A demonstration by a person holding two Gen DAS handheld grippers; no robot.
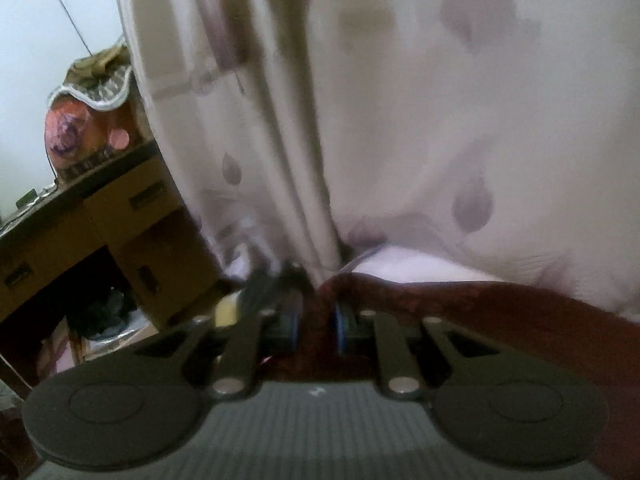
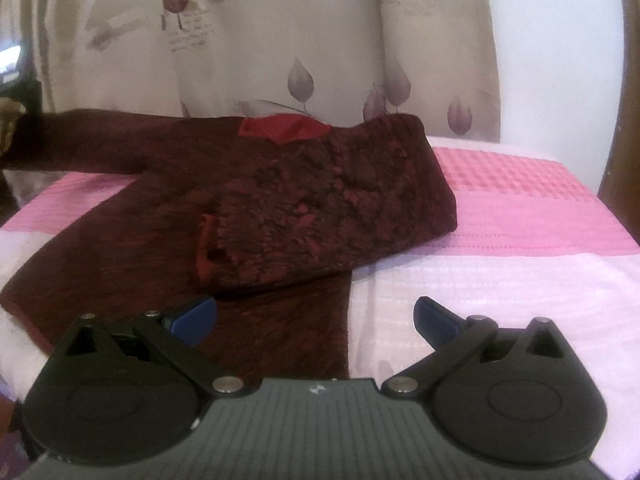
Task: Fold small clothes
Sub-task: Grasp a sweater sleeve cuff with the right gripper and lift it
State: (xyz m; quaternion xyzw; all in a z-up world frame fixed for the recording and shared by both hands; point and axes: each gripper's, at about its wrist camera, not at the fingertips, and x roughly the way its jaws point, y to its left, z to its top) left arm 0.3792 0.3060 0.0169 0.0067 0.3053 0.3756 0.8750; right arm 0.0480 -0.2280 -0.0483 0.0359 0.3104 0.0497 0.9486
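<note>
Maroon cloth is pinched in your left claw (image 1: 316, 324), its blue pads nearly together on a fold of the garment (image 2: 248, 208) that trails off to the claw's right. Your right claw (image 2: 314, 320) stands wide apart and holds nothing, with the garment's lower hem just ahead of its left pad and bare bedspread (image 2: 500, 264) ahead of its right pad. Beyond that claw one sleeve lies folded across the body; the other stretches out flat, far to the left, in front of the curtain (image 2: 280, 40).

The left grip looks thin, so I judge a fast swing could pull the cloth free or drag the folded sleeve out of place. Only the right view shows the garment's whole layout. Only the left view, blurred, shows the pinch, plus a wooden desk (image 1: 120, 216) far off to that claw's left.
</note>
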